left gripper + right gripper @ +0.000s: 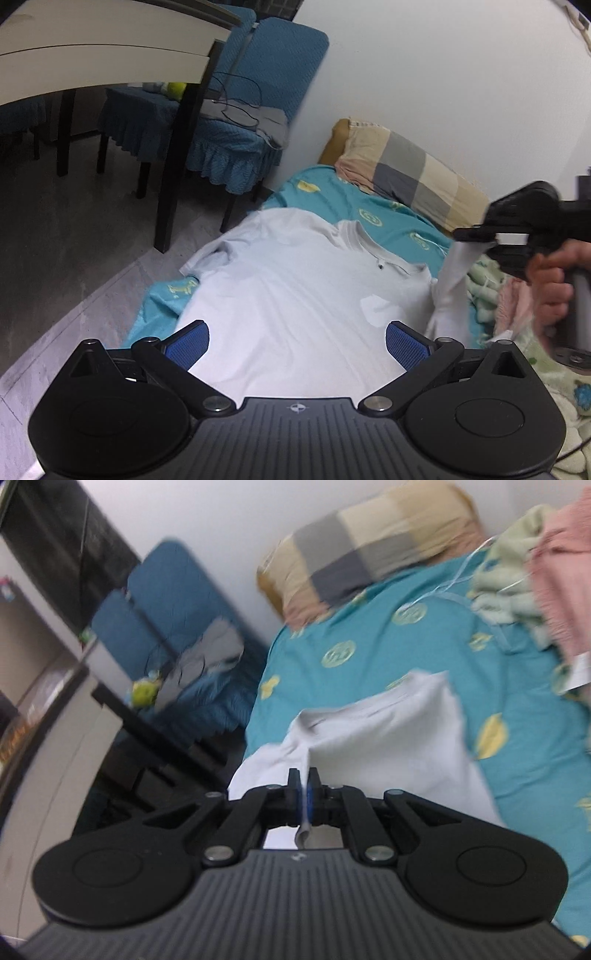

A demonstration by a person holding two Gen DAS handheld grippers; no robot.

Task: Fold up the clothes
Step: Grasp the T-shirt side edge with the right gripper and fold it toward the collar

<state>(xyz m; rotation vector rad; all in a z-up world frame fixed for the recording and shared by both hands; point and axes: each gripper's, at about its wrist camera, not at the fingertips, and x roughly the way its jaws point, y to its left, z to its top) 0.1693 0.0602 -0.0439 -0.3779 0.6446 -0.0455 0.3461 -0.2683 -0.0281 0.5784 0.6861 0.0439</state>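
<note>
One sleeve (388, 716) pinched between right fingers (293, 790)

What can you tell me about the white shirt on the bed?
The shirt is a plain white T-shirt of soft, thin cloth, lying mostly flat and a bit wrinkled on the teal sheet. Its round collar points toward the pillow, and one sleeve hangs near the bed's edge. The right tongs are shut on the other sleeve and lift it off the bed. The left tongs hover open above the shirt's lower part.

Smooth, seemingly cotton white T-shirt (295, 295)
</note>
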